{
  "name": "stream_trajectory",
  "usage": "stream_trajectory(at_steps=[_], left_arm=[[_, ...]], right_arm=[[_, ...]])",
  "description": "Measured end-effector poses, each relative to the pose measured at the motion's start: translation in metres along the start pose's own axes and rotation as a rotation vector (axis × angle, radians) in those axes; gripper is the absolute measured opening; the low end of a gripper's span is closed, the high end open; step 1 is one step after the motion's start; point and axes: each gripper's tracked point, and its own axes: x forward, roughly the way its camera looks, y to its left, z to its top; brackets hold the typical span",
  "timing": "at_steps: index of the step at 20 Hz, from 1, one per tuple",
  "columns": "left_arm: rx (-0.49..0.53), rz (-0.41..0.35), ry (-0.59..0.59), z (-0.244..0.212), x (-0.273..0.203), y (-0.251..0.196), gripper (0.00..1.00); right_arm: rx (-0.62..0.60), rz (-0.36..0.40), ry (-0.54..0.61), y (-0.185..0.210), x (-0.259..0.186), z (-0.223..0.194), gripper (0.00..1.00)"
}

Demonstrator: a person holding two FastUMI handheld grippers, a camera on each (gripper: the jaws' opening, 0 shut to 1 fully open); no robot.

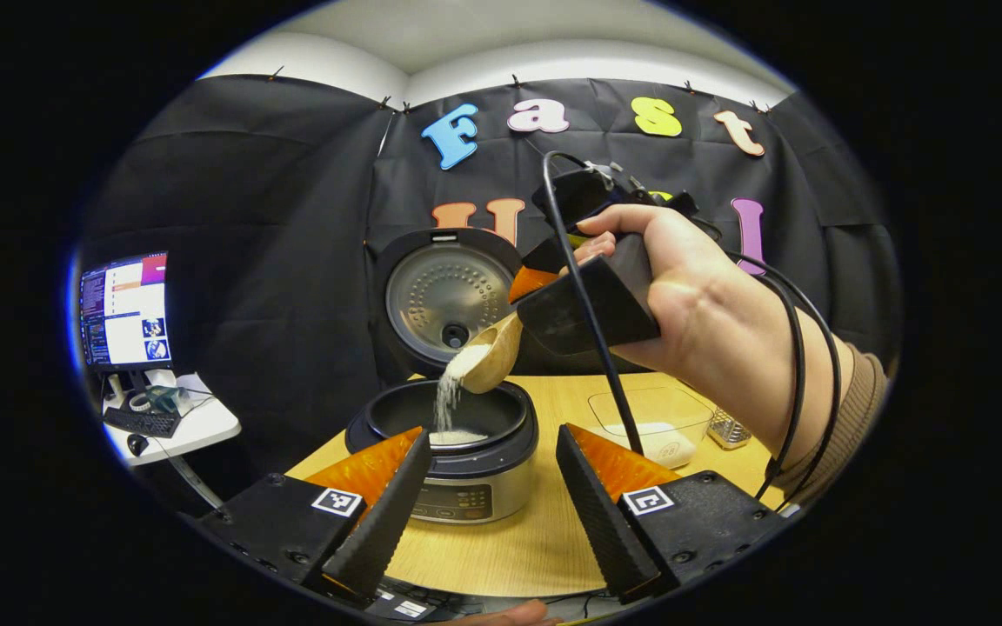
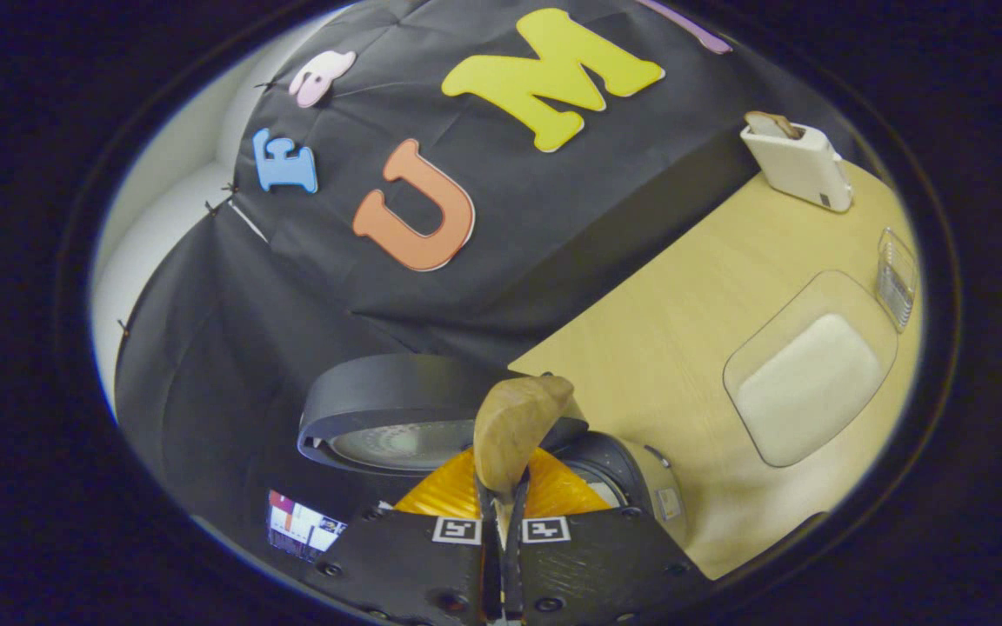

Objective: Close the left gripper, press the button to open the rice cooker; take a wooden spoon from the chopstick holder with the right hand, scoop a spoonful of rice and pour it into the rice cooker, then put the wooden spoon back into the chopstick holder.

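Note:
The rice cooker (image 1: 466, 487) stands on the table with its lid (image 1: 447, 300) raised. Over the pot, the wooden spoon (image 1: 494, 352) is tipped and white rice streams from it onto a small heap inside. My right gripper (image 1: 544, 300), held by a hand (image 1: 710, 304), is shut on the spoon's handle. In the right gripper view that gripper (image 2: 501, 513) clamps the wooden spoon (image 2: 514, 426) above the cooker's lid (image 2: 397, 409). My left gripper (image 1: 492, 487) stands open low in front of the cooker, nothing between its fingers.
A clear rice container (image 1: 649, 417) lies on the wooden table (image 1: 510, 548) right of the cooker, the chopstick holder (image 1: 727, 428) beyond it. Both appear again: rice container (image 2: 814, 374), chopstick holder (image 2: 897, 278), plus a white box (image 2: 797, 165). A monitor (image 1: 125, 309) stands at left.

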Motion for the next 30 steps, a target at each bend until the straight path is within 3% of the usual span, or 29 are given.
stream_trajectory(at_steps=[7, 12, 15, 23, 30], left_arm=[[0.016, -0.003, 0.016, -0.003, -0.001, 0.001, 0.93], [0.023, 0.007, 0.006, 0.001, -0.005, 0.003, 0.93], [0.029, 0.015, 0.015, -0.002, -0.005, 0.005, 0.93], [0.028, 0.009, 0.062, -0.013, -0.001, 0.007, 0.93], [0.071, -0.009, 0.063, -0.014, -0.001, -0.001, 0.93]], right_arm=[[-0.218, -0.133, -0.018, 0.007, -0.002, 0.003, 0.02], [-0.349, -0.140, -0.062, 0.030, -0.008, 0.003, 0.02], [-0.434, -0.196, -0.092, 0.035, -0.010, 0.004, 0.02], [-0.785, -0.222, -0.140, 0.070, -0.014, -0.012, 0.02], [-1.087, -0.158, -0.155, 0.100, -0.027, -0.043, 0.02]])
